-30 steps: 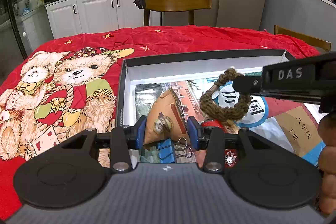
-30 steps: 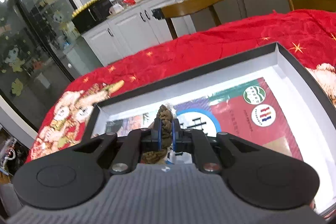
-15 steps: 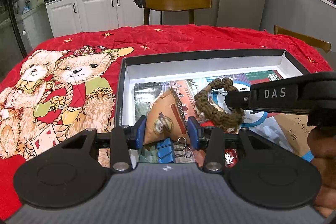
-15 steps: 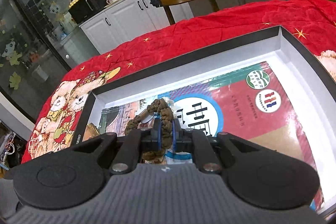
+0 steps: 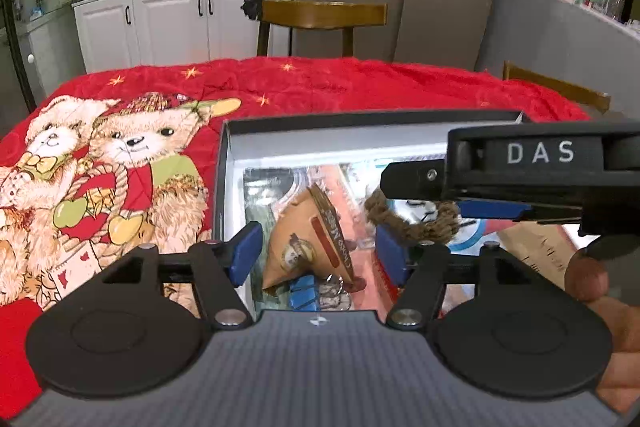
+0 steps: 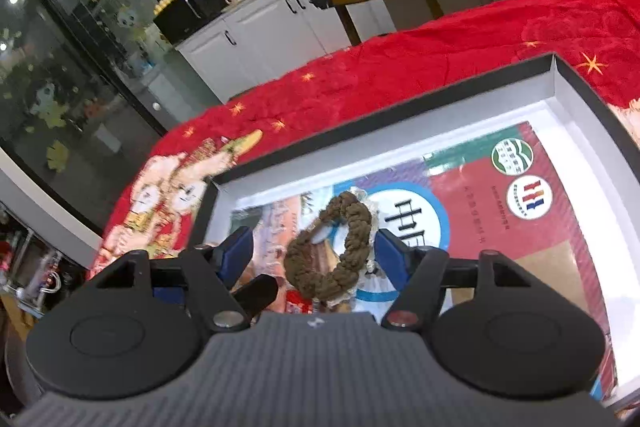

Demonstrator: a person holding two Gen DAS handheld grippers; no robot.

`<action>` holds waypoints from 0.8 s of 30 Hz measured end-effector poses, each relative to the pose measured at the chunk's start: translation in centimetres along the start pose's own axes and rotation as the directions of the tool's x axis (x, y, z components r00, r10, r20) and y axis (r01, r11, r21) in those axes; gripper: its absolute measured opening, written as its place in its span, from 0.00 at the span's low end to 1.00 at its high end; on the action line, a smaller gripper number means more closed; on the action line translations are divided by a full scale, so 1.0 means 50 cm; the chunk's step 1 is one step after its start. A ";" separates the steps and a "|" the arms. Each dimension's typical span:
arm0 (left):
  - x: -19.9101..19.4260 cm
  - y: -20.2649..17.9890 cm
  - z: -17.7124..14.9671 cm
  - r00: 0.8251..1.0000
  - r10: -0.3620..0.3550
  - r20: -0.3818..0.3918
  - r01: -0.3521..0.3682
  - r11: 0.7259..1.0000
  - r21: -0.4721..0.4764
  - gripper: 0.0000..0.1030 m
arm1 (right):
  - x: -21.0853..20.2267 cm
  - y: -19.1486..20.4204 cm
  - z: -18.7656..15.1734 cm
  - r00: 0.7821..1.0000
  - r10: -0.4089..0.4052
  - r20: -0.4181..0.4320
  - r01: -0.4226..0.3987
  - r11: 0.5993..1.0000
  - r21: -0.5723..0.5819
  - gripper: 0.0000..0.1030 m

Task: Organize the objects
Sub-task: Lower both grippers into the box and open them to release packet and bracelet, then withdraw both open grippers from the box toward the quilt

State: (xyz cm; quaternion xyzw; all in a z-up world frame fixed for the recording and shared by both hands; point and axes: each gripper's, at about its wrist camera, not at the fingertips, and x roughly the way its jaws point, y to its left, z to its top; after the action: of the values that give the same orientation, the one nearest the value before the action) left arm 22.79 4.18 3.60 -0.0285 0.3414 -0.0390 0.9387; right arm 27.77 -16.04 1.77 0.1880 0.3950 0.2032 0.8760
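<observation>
I am looking down over the red bear blanket [image 5: 120,187] covering the bench, and on it the shallow black box [image 5: 224,163] lined by a printed book cover [image 6: 520,227] is taking my things one by one. Half a second ago my right gripper [image 6: 314,247] was clamping the braided brown rope ring [image 6: 340,251]; now its jaws are standing wide and the ring is lying loose between them on the book cover, so I am judging that item delivered. My left gripper [image 5: 318,251] is also spreading, jaws wide where they were pinching the tan triangular pouch [image 5: 312,239], which is now resting inside the box just beside a blue binder clip [image 5: 304,293]. Both drops are looking finished, so I am freeing both hands for whatever is remaining outside the box
</observation>
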 end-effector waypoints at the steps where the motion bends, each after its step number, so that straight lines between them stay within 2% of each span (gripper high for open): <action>1: -0.007 0.004 0.004 1.000 -0.017 0.002 0.017 1.000 -0.011 0.67 | -0.007 0.002 0.003 1.000 0.009 0.006 -0.009 1.000 0.001 0.79; 4: -0.038 0.017 0.022 0.999 -0.050 0.020 0.051 0.998 -0.046 0.68 | -0.032 0.008 0.015 0.999 0.042 0.029 -0.042 0.999 0.007 0.81; 8: -0.101 0.034 0.046 0.994 -0.038 0.106 0.046 0.996 -0.076 0.72 | -0.089 0.023 0.033 0.991 0.108 0.082 -0.108 0.994 -0.001 0.83; 13: -0.200 0.038 0.066 0.976 -0.018 0.216 0.039 0.995 -0.092 0.72 | -0.203 0.049 0.046 0.959 0.204 0.197 -0.201 0.979 -0.036 0.86; 15: -0.242 0.024 0.067 0.965 0.038 0.258 -0.016 0.996 -0.089 0.73 | -0.245 0.056 0.045 0.941 0.241 0.236 -0.238 0.970 -0.045 0.89; 17: -0.271 0.002 0.063 0.950 0.154 0.271 -0.134 0.987 -0.093 0.73 | -0.283 0.066 0.041 0.921 0.275 0.275 -0.270 0.961 -0.057 0.90; 18: -0.281 -0.007 0.060 0.944 0.186 0.271 -0.169 0.982 -0.085 0.73 | -0.296 0.071 0.038 0.914 0.287 0.287 -0.280 0.958 -0.064 0.91; 21: -0.313 -0.020 0.047 0.934 0.206 0.290 -0.190 0.978 -0.083 0.73 | -0.323 0.092 0.024 0.901 0.309 0.304 -0.291 0.951 -0.103 0.91; 24: -0.346 -0.021 0.038 0.936 0.197 0.292 -0.178 0.980 -0.090 0.73 | -0.341 0.117 0.001 0.904 0.287 0.317 -0.255 0.957 -0.140 0.91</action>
State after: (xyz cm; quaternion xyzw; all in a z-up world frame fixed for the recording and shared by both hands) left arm 10.74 4.78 16.18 -0.0308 0.1976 0.0660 0.9776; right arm 16.27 -19.68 15.15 0.2306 0.2007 0.3068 0.9013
